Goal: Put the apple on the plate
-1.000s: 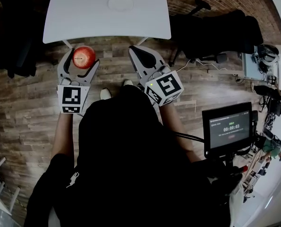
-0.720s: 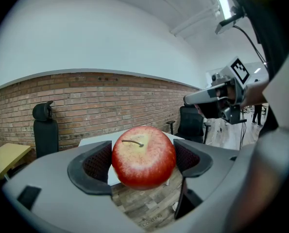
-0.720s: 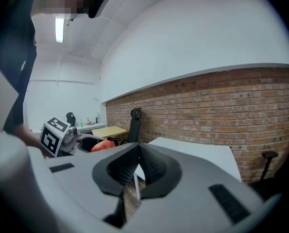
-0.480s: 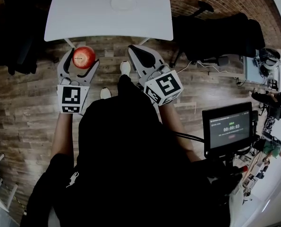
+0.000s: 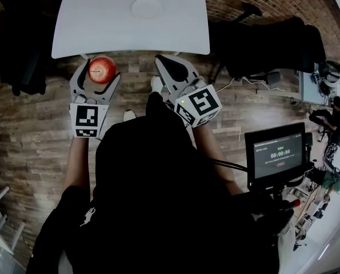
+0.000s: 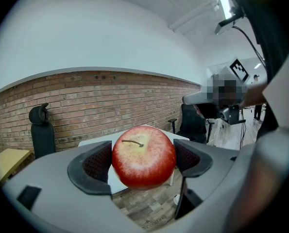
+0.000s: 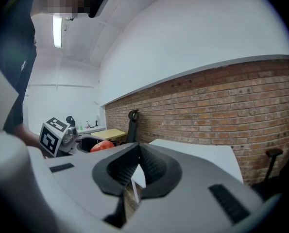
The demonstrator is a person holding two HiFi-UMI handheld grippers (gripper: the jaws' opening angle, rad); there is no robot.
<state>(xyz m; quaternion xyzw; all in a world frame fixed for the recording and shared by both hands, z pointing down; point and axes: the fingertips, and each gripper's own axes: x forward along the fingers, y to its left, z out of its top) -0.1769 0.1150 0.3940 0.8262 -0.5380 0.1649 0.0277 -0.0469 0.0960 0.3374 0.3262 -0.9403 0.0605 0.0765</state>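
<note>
Table [image 5: 101, 21]: far edge cut off at the head view's top. Plate [image 5: 146, 7]: too small and pale for detail. Apple [image 7: 102, 146]: in the right gripper view, mostly hidden behind a jaw.

So there's a white table [image 5: 95, 30] standing on a wood plank floor [image 5: 27, 124]. It's got 1 white plate [image 5: 146, 7] on it, near the far edge.

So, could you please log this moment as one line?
left gripper: shut on apple | right gripper: shut, empty | plate: empty, on table
</note>
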